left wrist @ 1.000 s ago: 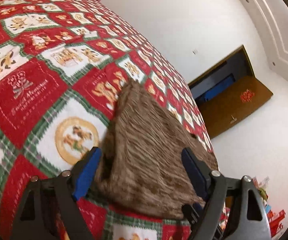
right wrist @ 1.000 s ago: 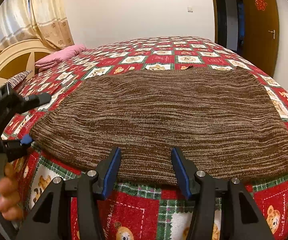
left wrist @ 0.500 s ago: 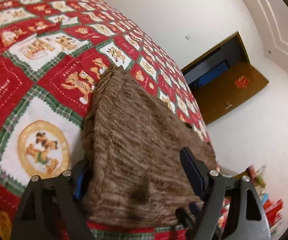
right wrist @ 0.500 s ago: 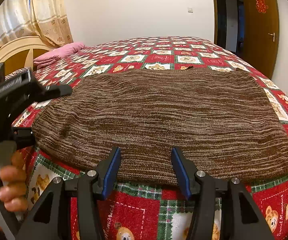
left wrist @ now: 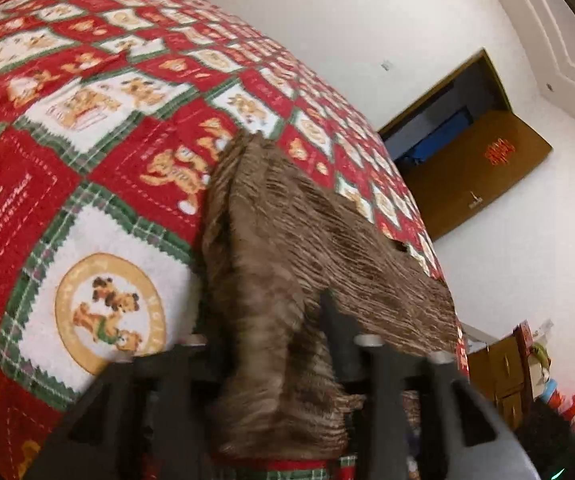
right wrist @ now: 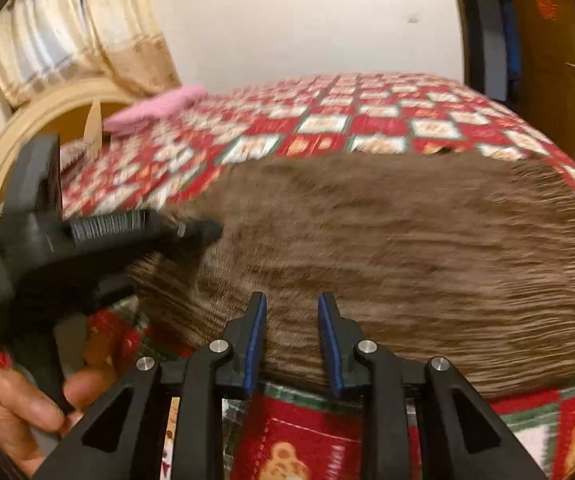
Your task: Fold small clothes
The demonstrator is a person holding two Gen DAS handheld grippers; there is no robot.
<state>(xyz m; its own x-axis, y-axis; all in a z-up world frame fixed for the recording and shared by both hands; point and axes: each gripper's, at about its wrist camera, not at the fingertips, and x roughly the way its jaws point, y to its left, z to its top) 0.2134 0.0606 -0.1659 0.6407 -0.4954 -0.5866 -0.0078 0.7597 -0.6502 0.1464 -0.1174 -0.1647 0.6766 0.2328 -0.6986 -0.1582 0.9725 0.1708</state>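
Observation:
A brown knitted garment (right wrist: 387, 240) lies spread on the bed's red patchwork quilt (right wrist: 327, 128). In the left wrist view my left gripper (left wrist: 271, 344) is shut on the garment's near left corner (left wrist: 271, 280), and the cloth bunches up between its fingers. The same gripper shows in the right wrist view (right wrist: 191, 232) at the garment's left edge, lifted a little. My right gripper (right wrist: 292, 320) stands over the garment's near hem with its blue-padded fingers (right wrist: 256, 332) narrowed but still apart, cloth showing between them.
A pink pillow (right wrist: 159, 104) and a cream headboard (right wrist: 19, 136) lie at the bed's far left, curtains above. A brown door (right wrist: 547, 40) stands open at the right. In the left wrist view a cluttered shelf (left wrist: 527, 368) is past the bed's edge.
My left gripper closed on the garment's left corner and lifted it. My right gripper's fingers narrowed over the near hem. Both views are now motion-blurred.

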